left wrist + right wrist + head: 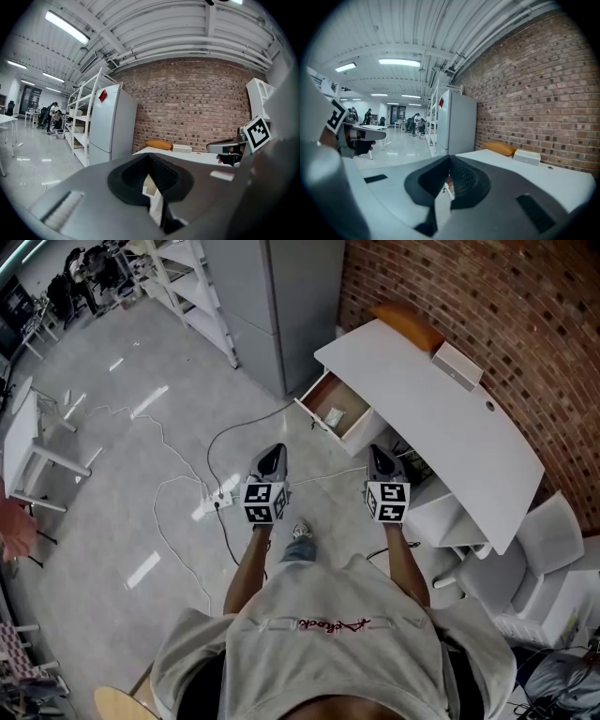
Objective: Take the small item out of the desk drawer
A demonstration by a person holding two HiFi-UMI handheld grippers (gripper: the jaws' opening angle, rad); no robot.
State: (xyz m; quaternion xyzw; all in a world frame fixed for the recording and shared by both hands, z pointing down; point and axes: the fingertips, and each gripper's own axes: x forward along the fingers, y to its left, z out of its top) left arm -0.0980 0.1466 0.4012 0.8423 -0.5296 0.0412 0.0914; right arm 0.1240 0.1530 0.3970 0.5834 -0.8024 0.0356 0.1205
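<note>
Your grey shirt (337, 634) is closest, low in the head view. Past it stands the white desk (441, 418) with its drawer (322, 397) open. Your left gripper (272, 451) and right gripper (379, 454) are both closed on nothing, and the small item (335, 416) lies in the drawer

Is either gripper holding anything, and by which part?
Nothing held: left gripper and right gripper both have jaws together, empty, short of the open white drawer.
</note>
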